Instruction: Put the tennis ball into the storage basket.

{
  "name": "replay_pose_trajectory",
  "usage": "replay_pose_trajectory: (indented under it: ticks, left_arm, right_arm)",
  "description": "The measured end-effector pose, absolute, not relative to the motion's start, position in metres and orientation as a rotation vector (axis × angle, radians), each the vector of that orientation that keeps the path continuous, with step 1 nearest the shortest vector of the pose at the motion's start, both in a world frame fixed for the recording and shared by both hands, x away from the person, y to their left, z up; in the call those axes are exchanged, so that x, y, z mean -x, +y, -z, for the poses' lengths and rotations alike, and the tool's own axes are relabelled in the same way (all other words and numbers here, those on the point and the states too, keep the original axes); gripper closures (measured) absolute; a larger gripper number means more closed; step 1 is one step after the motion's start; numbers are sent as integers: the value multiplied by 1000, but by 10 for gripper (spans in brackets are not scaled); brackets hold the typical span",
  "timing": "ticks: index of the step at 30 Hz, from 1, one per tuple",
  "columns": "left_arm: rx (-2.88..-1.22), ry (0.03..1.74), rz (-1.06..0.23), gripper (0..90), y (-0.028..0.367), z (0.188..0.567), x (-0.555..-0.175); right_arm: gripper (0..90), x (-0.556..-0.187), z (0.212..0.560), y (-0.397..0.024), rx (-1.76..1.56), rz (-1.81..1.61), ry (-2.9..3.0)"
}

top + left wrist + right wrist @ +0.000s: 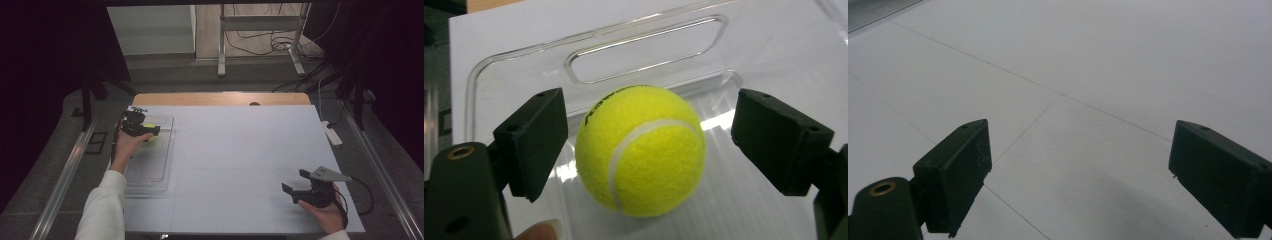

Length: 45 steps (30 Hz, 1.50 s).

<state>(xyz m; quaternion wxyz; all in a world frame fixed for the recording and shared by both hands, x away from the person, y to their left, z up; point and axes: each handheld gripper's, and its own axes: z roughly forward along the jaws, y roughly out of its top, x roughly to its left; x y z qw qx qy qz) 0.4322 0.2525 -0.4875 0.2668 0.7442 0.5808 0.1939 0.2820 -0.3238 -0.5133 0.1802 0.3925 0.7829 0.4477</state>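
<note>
At the table, high view: a white table top (235,165) with a wooden strip along its far edge; dark surroundings, a metal stand and cables on the floor beyond
Left gripper (150,131), high view: held by the left hand (127,145) over the far end of a clear plastic tray (150,172) that lies along the table's left side; a white sleeve (102,207) leads in from the bottom edge
Tennis ball (151,139), high view: a yellow patch inside the tray, at its far end, just under the left gripper's tips
Right gripper (296,181), high view: held by the right hand (327,212) near the table's near right corner, well apart from the tray; jaws spread, nothing between them; a grey three-cornered plate on top and a cable trailing to the right
Left gripper (649,145), left gripper view: both black jaws stand apart on either side of the tennis ball (640,150), a clear gap on each side, neither pad touching it
Tennis ball, left gripper view: yellow felt, white seam, dark lettering on top; it rests on the floor of the tray (514,65), near the end with the slot handle
Right gripper (1078,165), right gripper view: jaws wide apart above bare white table top (1088,65) crossed by thin seam lines; nothing held
</note>
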Motion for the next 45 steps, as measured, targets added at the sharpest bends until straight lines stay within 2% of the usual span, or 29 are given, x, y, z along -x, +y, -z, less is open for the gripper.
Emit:
replay_pose_trajectory:
  ticks: [11, 24, 45]
  left_arm:
    - [-1947, 1503, -518, 162, 253, 477, -420]
    - [-1901, 1373, -517, 167, 252, 471, -379]
    - [-1891, 1188, -441, 175, 236, 466, -325]
  right_arm:
    - [103, -283, 514, -325, -1111, -1273, 2210]
    - [104, -285, 514, -326, -1113, -1289, 2209]
    - [105, -281, 513, -324, -1108, -1272, 2209]
